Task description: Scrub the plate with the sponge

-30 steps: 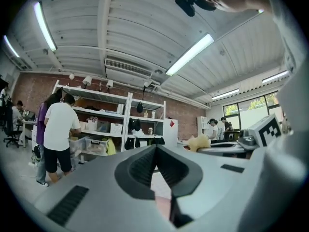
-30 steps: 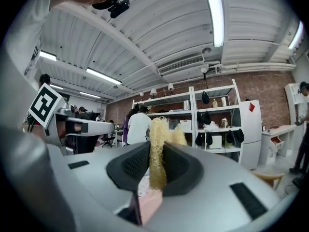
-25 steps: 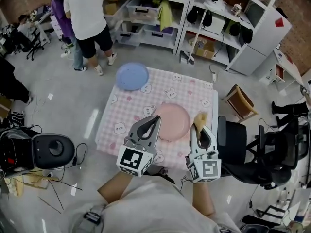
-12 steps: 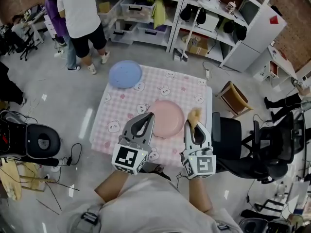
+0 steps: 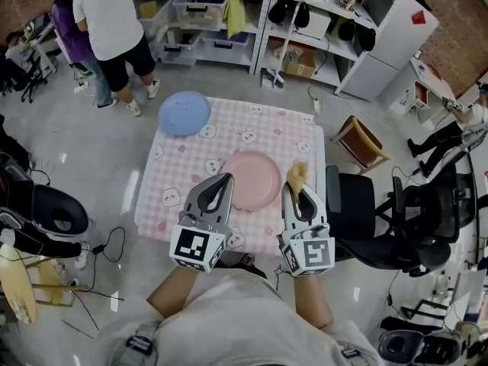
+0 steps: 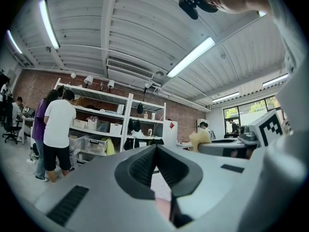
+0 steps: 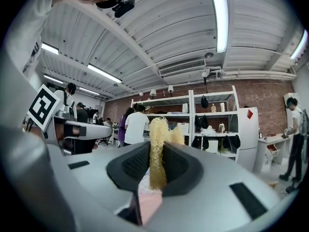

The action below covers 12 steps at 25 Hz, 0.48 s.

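Note:
A pink plate (image 5: 254, 180) lies on the pink checked tablecloth (image 5: 229, 139) near the table's near right side. My right gripper (image 5: 296, 188) hangs above the plate's right edge, shut on a yellow fibrous sponge (image 5: 296, 173); the sponge (image 7: 158, 129) sticks up between the jaws of the right gripper (image 7: 157, 151). My left gripper (image 5: 226, 178) hovers over the plate's left edge. In the left gripper view the left gripper (image 6: 155, 149) has its jaws closed together with nothing between them. Both gripper views look out level across the room, with a sliver of pink plate (image 6: 163, 208) below the jaws.
A blue plate (image 5: 184, 113) sits at the table's far left corner. A black office chair (image 5: 357, 218) stands right of the table, a tan stool (image 5: 361, 145) behind it. Two people (image 5: 107, 21) stand by shelves (image 5: 229, 10) at the back. Black gear (image 5: 47, 208) lies on the floor left.
The head view has drifted, so the table and plates sit a little further left and up. Both grippers stay in front of me, the sponge still held.

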Available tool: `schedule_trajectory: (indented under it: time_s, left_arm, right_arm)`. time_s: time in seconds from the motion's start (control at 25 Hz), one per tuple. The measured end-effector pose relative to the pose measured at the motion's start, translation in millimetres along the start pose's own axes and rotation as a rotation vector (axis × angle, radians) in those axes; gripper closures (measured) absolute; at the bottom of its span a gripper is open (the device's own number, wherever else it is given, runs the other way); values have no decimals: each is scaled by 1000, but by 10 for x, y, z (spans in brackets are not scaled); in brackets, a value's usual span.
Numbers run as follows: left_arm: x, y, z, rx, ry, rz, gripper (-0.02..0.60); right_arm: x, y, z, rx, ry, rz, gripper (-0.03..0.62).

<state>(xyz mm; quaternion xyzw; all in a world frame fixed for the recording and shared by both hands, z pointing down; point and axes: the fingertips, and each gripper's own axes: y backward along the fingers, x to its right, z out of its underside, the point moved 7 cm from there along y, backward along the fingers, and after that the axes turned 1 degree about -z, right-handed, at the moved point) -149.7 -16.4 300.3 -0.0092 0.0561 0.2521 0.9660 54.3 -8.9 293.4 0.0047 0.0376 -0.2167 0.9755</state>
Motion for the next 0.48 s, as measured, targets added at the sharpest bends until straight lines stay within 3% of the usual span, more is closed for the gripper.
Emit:
schedule_trajectory:
  time_s: [0.48]
  left_arm:
    - [17,-82,15,-4,-4,1,571]
  right_arm:
    - [70,-7,-6,1,3,2,531]
